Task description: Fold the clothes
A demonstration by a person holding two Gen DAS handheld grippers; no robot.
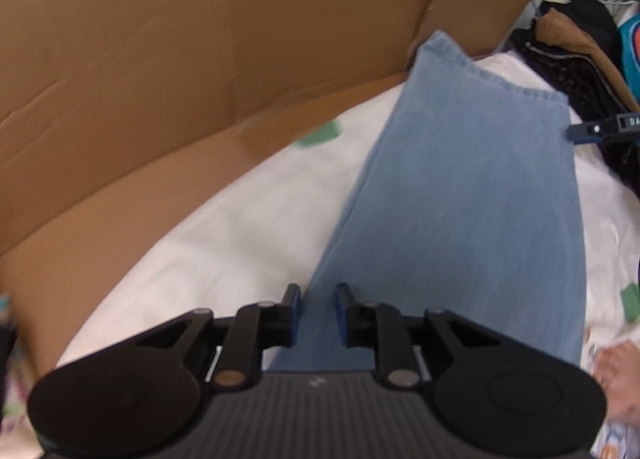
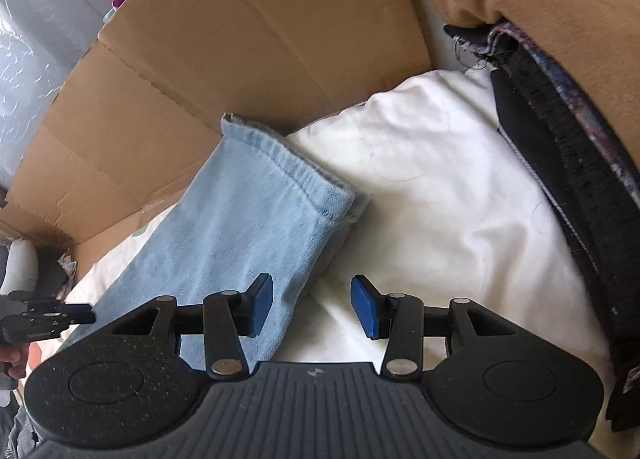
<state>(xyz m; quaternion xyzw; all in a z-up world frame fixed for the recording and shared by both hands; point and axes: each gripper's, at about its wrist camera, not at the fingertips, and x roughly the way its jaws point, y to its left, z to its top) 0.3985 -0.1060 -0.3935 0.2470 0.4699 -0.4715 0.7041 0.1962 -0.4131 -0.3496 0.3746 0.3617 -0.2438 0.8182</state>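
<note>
now my left gripper [image 1: 317, 313] hangs slightly parted over the jeans [image 1: 460, 219], pinching nothing, while my right gripper [image 2: 312, 309] is spread wider at the far hem edge, also empty. the jeans lie doubled lengthwise on the white sheet [image 2: 440, 179], probably awaiting a crosswise fold.

Folded light-blue jeans [image 1: 460, 199] on white sheet [image 1: 224, 251], cardboard [image 1: 180, 59] behind; left gripper [image 1: 317, 313] slightly parted above denim edge.

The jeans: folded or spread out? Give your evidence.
Folded lengthwise: the jeans lie as one narrow strip, two hem layers stacked at the far end.
</note>
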